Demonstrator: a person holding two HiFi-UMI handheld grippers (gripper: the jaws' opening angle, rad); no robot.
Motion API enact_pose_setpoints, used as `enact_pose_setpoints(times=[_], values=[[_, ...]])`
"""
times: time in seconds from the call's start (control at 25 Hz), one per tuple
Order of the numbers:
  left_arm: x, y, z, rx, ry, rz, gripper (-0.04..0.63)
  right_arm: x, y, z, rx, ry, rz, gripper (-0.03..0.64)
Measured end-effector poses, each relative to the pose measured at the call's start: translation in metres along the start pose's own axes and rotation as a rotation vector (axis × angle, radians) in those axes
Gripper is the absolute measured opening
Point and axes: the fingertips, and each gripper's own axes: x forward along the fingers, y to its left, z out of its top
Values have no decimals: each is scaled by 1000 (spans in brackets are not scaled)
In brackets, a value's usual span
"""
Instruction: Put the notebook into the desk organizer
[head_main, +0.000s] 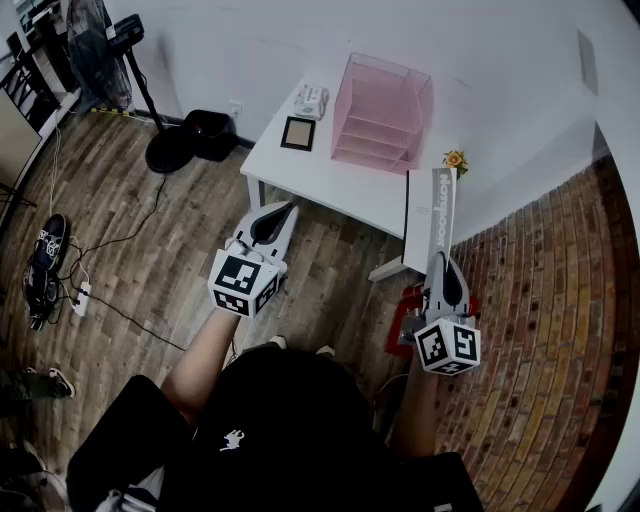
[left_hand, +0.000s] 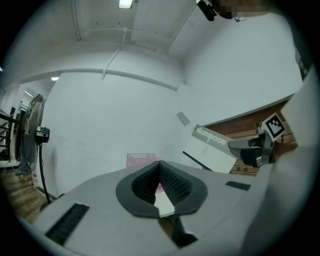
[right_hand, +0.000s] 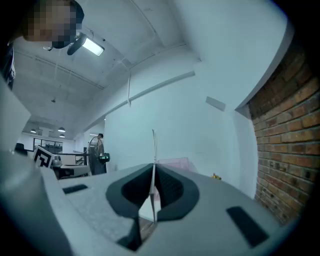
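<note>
1. The left gripper (left_hand: 160, 167) is close to the person. Its jaws are shut tight, with nothing in them.
2. The right gripper (right_hand: 153, 170) has its jaws pinched on the notebook (head_main: 438, 212). The notebook stands up tall, held by its bottom edge, by the right end of the worktop (head_main: 330, 178).
3. Here is what could go wrong. Only a small bit of the notebook is pinched, so I think it could wobble, tip or slip out on the way.
4. Further back on the worktop is the pink desk organizer (head_main: 380, 105). The notebook is not in it yet. The organizer looks light, so a bump on its rim may just push it back.
5. A small yellow flower (head_main: 456, 159) sits just past the top of the notebook, to the right of the organizer. It could get knocked.
6. A dark picture frame (head_main: 297, 133) and a white thing (head_main: 311, 101) lie left of the organizer, out of the way.
7. Far off on the floor stands a fan (head_main: 95, 50).
</note>
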Motion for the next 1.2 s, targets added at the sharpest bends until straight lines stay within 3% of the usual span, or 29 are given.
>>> enact_pose_setpoints(times=[0.28, 0.8, 1.2], values=[[1, 0, -1, 0, -1, -5, 2, 0, -1, 2, 35, -22, 6, 9], [-4, 0, -34, -29, 58, -31, 2, 7, 17, -33, 75, 44, 58, 9], [28, 4, -51, -13, 86, 12, 2, 44, -3, -44, 92, 70, 114, 9]])
